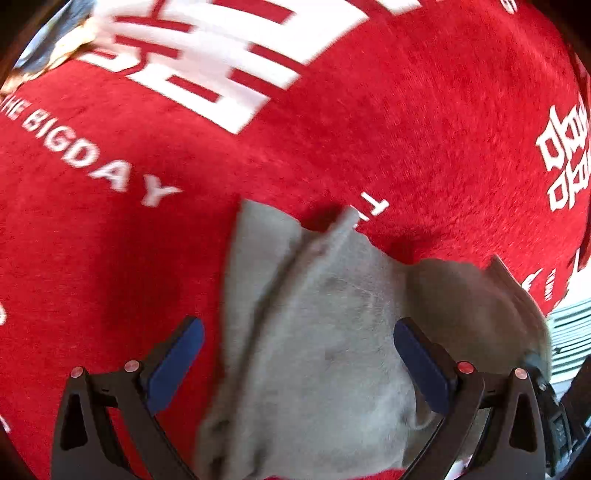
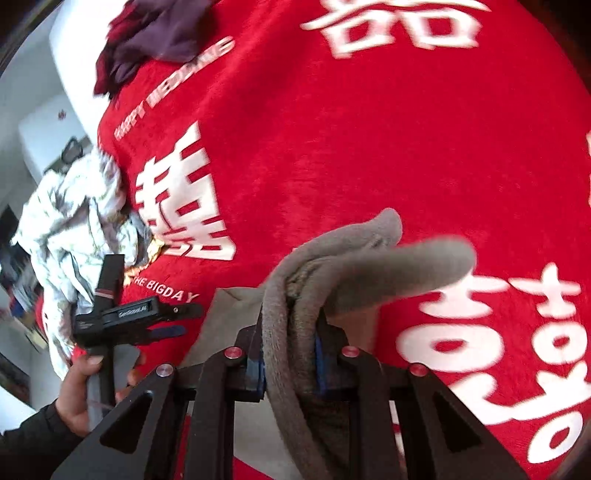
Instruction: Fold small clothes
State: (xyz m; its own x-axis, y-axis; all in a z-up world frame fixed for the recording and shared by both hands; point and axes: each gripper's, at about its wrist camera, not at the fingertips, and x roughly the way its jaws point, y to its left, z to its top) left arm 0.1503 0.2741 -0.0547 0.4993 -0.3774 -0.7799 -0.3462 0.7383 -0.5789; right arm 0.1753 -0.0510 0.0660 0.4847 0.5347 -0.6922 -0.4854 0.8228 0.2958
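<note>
Grey fleece garment (image 2: 332, 266) bunched in right gripper (image 2: 290, 360), jaws clamped on its fold above red blanket (image 2: 332, 129); rest trails toward left gripper (image 1: 297, 356), jaws wide, empty, cloth lying between them.

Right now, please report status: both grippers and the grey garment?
Right gripper shut on grey garment. Left gripper open, garment between its fingers, not pinched. Other clothes lie far off, nothing blocking.

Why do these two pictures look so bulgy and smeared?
Left wrist view: a fisheye lens bows the red printed blanket; its white lettering streaks from motion blur, and the grey fleece garment looks soft. Right wrist view: same bulge, dark corners, and the grey roll in the right claw smears at its tip.
</note>
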